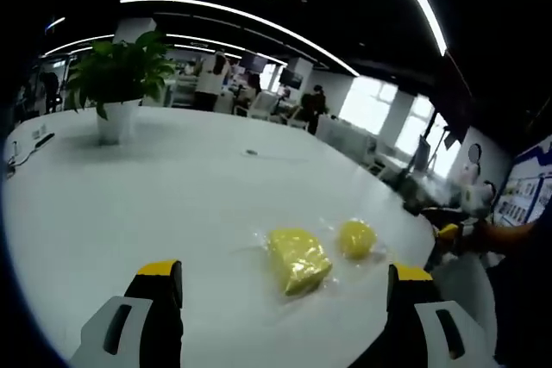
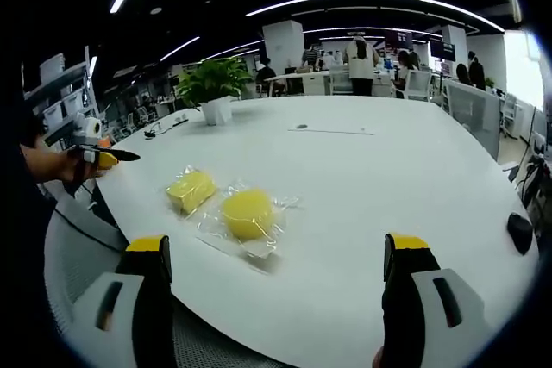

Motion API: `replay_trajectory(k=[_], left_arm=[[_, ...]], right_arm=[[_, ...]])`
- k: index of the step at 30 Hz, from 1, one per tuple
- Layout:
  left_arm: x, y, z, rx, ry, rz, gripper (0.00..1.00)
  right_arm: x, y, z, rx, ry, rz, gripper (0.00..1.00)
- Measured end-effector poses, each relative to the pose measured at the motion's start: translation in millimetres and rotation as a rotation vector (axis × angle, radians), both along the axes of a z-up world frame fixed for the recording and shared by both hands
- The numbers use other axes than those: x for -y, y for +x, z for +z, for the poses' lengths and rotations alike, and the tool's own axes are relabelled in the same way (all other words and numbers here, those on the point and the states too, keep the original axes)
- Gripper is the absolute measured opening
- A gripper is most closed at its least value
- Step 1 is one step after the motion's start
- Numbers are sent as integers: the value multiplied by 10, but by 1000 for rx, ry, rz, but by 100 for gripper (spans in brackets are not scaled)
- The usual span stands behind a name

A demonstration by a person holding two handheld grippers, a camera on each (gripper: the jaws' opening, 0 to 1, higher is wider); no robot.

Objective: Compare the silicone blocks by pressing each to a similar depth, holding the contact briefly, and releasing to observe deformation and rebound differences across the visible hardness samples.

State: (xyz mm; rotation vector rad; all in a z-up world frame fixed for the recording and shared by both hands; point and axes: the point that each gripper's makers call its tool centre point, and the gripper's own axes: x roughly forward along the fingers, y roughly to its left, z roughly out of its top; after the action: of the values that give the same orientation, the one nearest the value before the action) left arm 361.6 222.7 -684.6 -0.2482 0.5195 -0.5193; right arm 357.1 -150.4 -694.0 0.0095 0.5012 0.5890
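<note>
Both hand-held grippers, left and right, are spread wide, holding nothing; two bagged yellow silicone blocks sit near the bench edge.

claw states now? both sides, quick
Left claw: open, holding nothing, above the table.
Right claw: open, holding nothing; blocks lie ahead, untouched.

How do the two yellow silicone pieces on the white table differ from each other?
The yellow block has flat faces and corners; the yellow ball-like piece is rounded. In the left gripper view, the block looks larger than the rounded piece. Both are yellow, lie in clear plastic wrap on the white table, and are untouched by any gripper.
</note>
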Motion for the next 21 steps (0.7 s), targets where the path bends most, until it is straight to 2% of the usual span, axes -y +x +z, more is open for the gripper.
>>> replay_trajectory(k=[5, 11, 14, 16, 21], left_arm=[[3, 154, -10, -22, -13, 4, 100], [35, 301, -98, -86, -39, 8, 100], [31, 374, -57, -90, -58, 23, 97], [79, 419, -43, -140, -136, 32, 99], [13, 578, -153, -227, -169, 64, 98]], right_arm=[[-13, 23, 25, 1, 14, -16, 96], [-5, 44, -41, -6, 12, -28, 96], [-18, 47, -34, -6, 9, -25, 96], [-9, 60, -5, 2, 14, -35, 96], [12, 44, -13, -3, 10, -36, 96]])
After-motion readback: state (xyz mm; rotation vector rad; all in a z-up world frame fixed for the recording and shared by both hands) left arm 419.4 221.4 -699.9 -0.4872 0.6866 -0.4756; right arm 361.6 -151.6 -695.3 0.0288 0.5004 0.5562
